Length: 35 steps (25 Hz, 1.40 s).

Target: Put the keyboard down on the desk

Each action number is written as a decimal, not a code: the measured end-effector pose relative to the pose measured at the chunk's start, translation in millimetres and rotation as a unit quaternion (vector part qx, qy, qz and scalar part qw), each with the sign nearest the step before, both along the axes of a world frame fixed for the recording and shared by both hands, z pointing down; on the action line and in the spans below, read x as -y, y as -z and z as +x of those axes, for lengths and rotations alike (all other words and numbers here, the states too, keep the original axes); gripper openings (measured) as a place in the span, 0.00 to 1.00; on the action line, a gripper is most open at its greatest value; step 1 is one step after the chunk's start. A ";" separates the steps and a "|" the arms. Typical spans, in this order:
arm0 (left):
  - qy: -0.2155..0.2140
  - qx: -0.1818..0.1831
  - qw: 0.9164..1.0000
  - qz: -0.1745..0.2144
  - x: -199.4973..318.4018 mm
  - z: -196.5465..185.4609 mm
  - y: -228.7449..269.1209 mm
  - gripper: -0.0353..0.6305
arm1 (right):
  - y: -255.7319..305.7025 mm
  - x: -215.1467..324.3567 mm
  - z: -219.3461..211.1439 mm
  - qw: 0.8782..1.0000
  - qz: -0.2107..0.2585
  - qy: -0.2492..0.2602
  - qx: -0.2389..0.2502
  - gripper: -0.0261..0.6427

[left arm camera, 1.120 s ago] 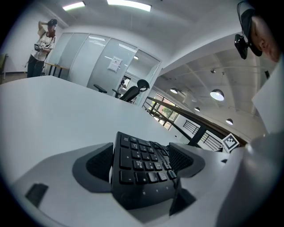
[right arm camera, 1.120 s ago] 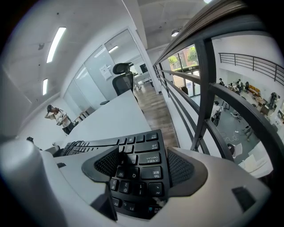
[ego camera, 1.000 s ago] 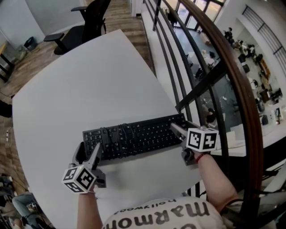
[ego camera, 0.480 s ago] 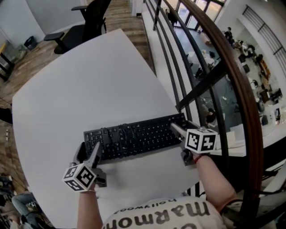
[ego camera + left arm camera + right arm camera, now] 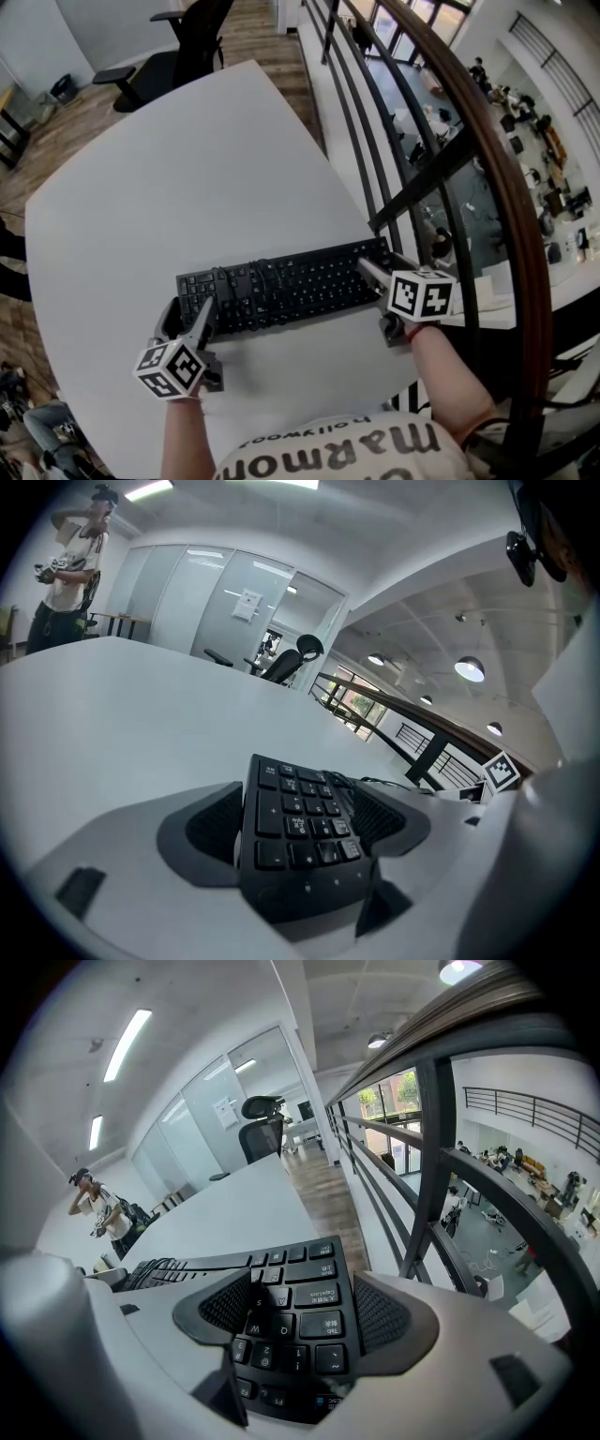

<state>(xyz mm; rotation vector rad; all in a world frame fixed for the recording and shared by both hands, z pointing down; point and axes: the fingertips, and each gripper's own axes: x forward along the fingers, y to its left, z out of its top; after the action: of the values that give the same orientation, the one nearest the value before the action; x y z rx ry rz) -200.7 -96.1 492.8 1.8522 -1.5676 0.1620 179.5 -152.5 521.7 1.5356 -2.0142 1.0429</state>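
One keyboard [image 5: 281, 291] along the surface's [image 5: 187, 169] near edge; we cannot tell whether it rests there. Ends partly hidden: left hand-held gripper [image 5: 187, 317] clamps one, right hand-held gripper [image 5: 384, 266] the other.

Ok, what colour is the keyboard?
The keyboard is black with white key legends, clearest in the right gripper view.
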 end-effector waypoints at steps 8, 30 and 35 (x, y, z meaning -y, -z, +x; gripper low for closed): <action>-0.011 0.036 0.999 -0.013 -1.6 0.8 -5.4 0.59 | 0.5 0.1 -0.3 1.000 0.001 0.001 -0.001 0.56; -0.020 0.078 0.997 -0.016 -2.5 3.8 -10.7 0.59 | 0.6 -1.0 -0.3 1.000 0.002 0.001 -0.003 0.56; -0.019 0.085 0.996 -0.014 -1.8 3.8 -10.9 0.59 | 0.2 -0.6 -0.6 1.000 0.002 0.000 -0.003 0.56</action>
<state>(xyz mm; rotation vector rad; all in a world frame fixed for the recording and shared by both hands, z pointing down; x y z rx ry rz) -196.9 -94.3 503.6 1.8878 -1.6363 0.3660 178.9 -151.9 521.5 1.5377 -2.0130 1.0335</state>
